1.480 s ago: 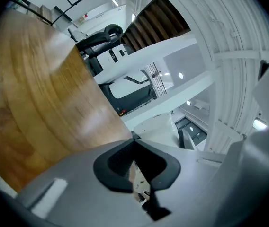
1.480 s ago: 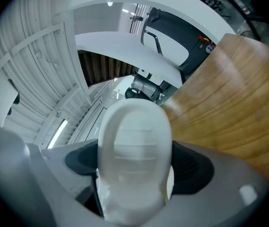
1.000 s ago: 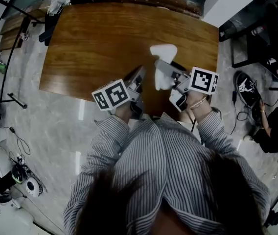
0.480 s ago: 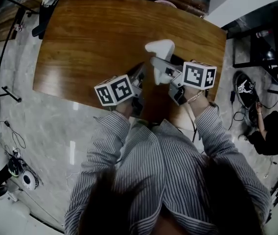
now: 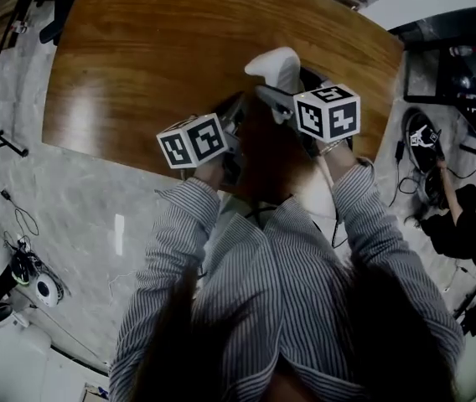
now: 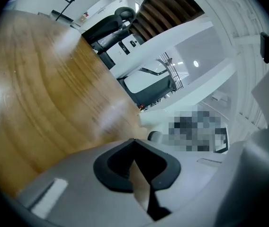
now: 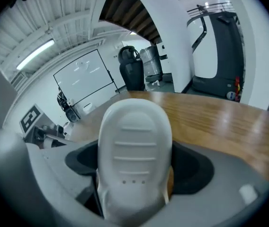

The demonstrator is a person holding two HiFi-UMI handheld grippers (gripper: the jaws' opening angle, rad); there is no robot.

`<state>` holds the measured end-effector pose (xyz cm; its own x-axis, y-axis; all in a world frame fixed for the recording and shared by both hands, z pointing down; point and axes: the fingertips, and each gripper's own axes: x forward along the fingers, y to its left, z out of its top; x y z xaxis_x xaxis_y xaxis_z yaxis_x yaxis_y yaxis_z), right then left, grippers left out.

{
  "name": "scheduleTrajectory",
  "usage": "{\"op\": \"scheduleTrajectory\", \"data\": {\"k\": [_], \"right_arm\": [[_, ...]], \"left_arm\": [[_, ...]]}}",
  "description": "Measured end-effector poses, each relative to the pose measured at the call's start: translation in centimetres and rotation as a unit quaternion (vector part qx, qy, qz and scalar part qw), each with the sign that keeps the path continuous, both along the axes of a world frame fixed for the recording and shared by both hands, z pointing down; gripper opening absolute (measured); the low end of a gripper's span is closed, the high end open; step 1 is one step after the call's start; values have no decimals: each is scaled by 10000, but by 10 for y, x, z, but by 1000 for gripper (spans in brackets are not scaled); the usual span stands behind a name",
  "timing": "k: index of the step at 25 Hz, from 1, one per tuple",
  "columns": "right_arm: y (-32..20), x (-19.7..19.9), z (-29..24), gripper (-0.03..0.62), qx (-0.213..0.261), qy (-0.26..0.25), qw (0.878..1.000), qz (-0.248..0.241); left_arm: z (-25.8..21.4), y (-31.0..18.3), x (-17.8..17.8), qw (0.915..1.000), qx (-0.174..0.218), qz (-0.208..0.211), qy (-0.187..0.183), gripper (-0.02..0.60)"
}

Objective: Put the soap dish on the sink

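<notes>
The white soap dish (image 5: 275,64) is pinched at its near end by my right gripper (image 5: 273,97) and held over the right part of the brown wooden table (image 5: 146,48). In the right gripper view the ribbed dish (image 7: 134,145) stands up between the jaws and hides most of the gap. My left gripper (image 5: 236,109) hovers over the table's near edge, left of the dish. In the left gripper view its jaws (image 6: 134,148) are shut with nothing between them. No sink shows in any view.
Grey tiled floor (image 5: 79,216) with cables and small devices lies left of the table. Dark equipment and a seated person (image 5: 464,216) are at the right. A black chair (image 7: 132,72) and a treadmill (image 7: 217,56) stand beyond the table's far side.
My right gripper has carried the soap dish a little farther out over the table and raised it more upright. The left gripper has hardly moved. The head view has shifted.
</notes>
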<state>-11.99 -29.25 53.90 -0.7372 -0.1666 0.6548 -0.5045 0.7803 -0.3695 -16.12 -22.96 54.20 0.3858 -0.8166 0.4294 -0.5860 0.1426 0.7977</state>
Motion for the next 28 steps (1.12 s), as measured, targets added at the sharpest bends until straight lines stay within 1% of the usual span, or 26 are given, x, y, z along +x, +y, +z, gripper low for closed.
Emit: {"op": "scheduleTrajectory", "data": {"k": [3,6,10,16,21,28], "right_arm": [[-1,2,14,439,205,362,9989,-197],[1,4,29,439,282,708,9964,-362],[4,7,42,439,403,1220,9899,-598],[6,6,49,439,579,1490,9835,-848],[9,5,53,439,924,1868,9721,-1077],[13,5,57,439,1405,2184,9571,-1287]], "left_arm": [[7,4,2,10000,-54,-36,58,-6],[14,6,3,9999,-93,-34,71,-6],[19,4,6,9999,-146,12,27,-6],[26,5,11,9997,-235,77,-5,-6],[28,10,9,9996,-290,53,22,-6],[29,16,10,9995,-310,55,55,-6]]}}
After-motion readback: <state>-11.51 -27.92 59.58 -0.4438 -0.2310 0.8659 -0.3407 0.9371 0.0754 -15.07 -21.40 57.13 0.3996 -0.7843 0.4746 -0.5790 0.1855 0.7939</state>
